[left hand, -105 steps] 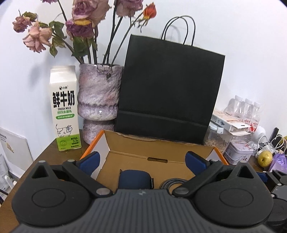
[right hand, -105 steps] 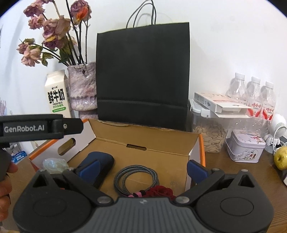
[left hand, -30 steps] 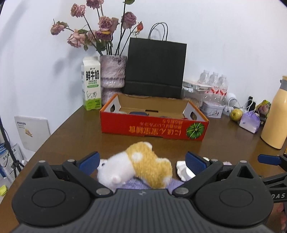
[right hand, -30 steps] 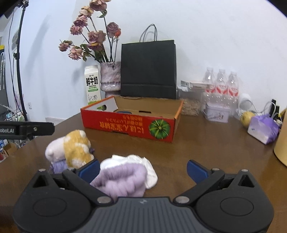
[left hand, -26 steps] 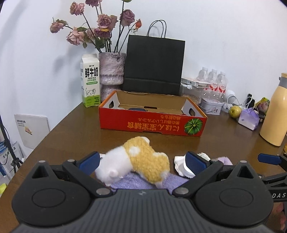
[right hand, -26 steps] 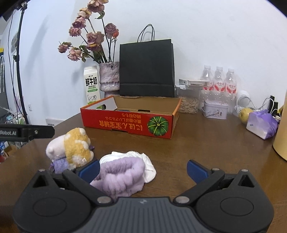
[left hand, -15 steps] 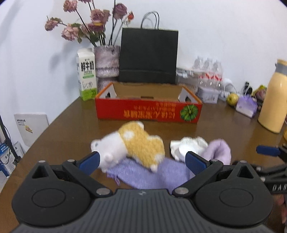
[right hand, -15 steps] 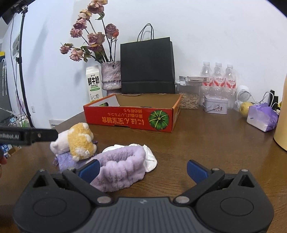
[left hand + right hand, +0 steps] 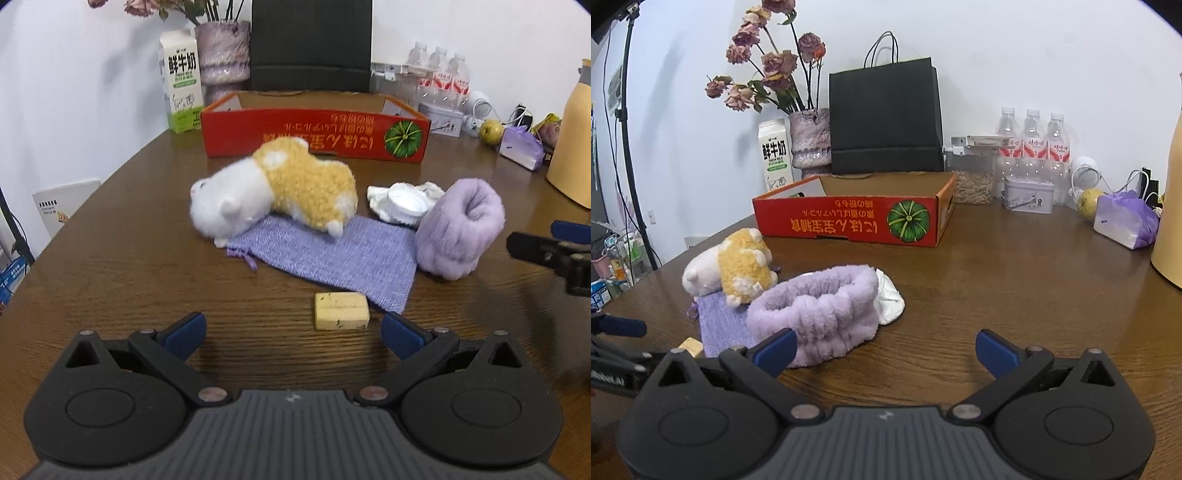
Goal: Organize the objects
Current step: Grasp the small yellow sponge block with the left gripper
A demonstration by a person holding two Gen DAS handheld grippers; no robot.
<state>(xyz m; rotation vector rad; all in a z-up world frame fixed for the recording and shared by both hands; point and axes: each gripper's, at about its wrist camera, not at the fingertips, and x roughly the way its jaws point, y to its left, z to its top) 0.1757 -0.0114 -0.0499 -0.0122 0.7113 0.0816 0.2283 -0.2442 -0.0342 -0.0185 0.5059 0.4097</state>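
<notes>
A white and orange plush toy (image 9: 273, 192) (image 9: 733, 266) lies partly on a purple woven pouch (image 9: 325, 254) (image 9: 722, 325). To its right sit a fluffy purple headband (image 9: 460, 229) (image 9: 816, 306) and a white crumpled item (image 9: 402, 201) (image 9: 888, 295). A small yellow block (image 9: 341, 315) (image 9: 690, 347) rests just ahead of my left gripper (image 9: 291, 332), which is open and empty. My right gripper (image 9: 884, 349) is open too, its left finger close to the headband. The red cardboard box (image 9: 314, 134) (image 9: 849, 218) stands behind them.
Along the wall stand a milk carton (image 9: 181, 92), a vase of dried roses (image 9: 809, 138), a black paper bag (image 9: 886, 118), water bottles (image 9: 1032, 136), a tin (image 9: 1028, 194), an apple (image 9: 491, 129), a purple packet (image 9: 1126, 218) and a yellow flask (image 9: 570, 136).
Both grippers have drawn back from the box and tilted down toward the table. The plush, pouch and headband now lie farther ahead, and the yellow block has come into view.
</notes>
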